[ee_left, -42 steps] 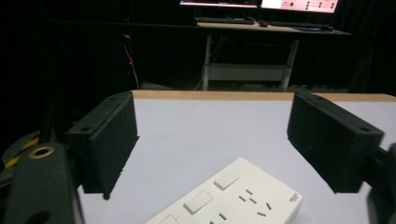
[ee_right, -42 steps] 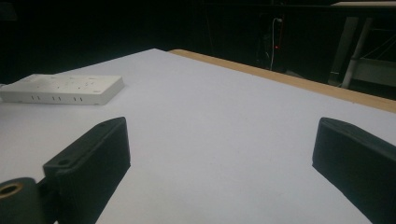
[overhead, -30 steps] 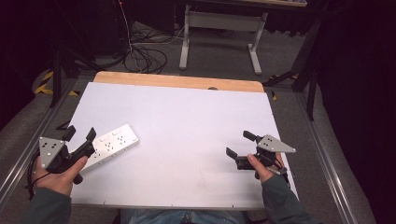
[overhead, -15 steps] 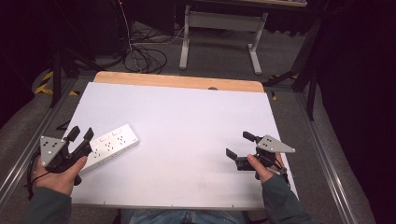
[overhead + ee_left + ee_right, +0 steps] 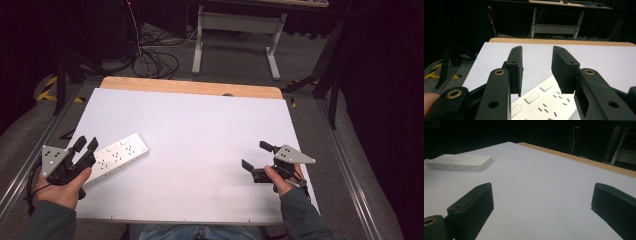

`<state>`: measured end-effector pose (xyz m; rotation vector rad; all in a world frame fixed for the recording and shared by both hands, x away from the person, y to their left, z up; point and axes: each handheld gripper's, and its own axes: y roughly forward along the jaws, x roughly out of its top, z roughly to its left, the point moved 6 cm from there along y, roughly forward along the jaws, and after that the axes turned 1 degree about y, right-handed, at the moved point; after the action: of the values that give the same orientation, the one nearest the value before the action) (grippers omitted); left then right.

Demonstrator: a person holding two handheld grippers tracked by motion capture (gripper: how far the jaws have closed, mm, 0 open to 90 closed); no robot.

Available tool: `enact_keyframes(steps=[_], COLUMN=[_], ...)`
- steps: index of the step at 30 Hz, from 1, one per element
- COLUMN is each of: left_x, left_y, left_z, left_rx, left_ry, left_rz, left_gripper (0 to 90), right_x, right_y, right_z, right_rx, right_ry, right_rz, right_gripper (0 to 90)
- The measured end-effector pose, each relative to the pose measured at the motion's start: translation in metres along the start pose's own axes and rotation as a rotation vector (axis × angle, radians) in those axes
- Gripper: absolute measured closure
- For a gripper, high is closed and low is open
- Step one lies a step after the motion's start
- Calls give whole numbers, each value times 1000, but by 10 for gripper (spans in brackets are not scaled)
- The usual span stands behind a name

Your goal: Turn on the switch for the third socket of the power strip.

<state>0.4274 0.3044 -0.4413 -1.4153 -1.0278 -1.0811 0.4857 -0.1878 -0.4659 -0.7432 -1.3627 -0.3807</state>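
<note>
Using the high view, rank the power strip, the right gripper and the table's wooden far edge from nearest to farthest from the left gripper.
1. Power strip, right beside the left gripper.
2. Right gripper, across the table's near side.
3. Wooden far edge, at the back.

White power strip, black jaws

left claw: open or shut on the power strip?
Open. In the left gripper view, the left claw shows a clear gap between its jaws, hovering above the white power strip's near end, not clamping it.
</note>
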Motion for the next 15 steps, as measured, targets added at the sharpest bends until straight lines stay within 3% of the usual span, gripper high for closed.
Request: enact_keyframes(steps=[15], left_x=[-1], left_y=[0], left_z=[1], left_rx=[1], left_ry=[-2], left_rz=[14], left_gripper=[620], right_x=[0], right_y=[0], right_z=[0], right_rx=[0], right_ry=[-1], right_rz=[0], right_gripper=[45])
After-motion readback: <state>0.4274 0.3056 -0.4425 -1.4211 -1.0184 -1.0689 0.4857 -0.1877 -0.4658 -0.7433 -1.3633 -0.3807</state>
